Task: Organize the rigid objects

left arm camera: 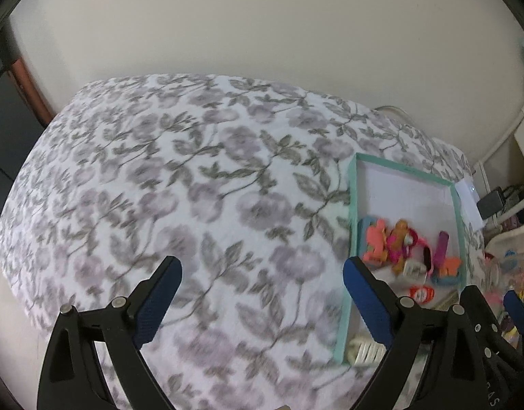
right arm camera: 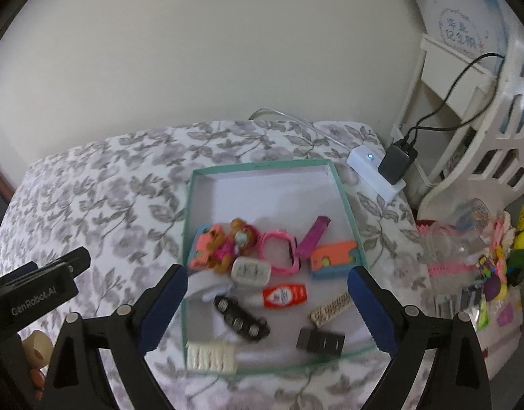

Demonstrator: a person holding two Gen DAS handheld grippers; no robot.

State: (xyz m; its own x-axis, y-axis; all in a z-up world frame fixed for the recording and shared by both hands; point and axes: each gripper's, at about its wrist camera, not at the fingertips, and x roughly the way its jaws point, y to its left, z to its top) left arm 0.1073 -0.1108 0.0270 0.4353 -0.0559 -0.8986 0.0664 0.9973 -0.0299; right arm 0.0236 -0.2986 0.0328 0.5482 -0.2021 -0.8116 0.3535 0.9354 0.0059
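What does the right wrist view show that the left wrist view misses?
Only the right wrist view shows the black hair clip, the dark rectangular clip, the beige glitter clip and the charger on its white power strip.

Only the left wrist view shows the bare left stretch of the floral bedcover.

Both show the teal-rimmed box, pink watch, red-and-white tube and white comb clip. The left claw and right claw are open and empty.

Left gripper (left arm camera: 262, 294) open, empty, over floral bedspread (left arm camera: 193, 177); teal-rimmed tray (left arm camera: 353, 212) of small toys at right.
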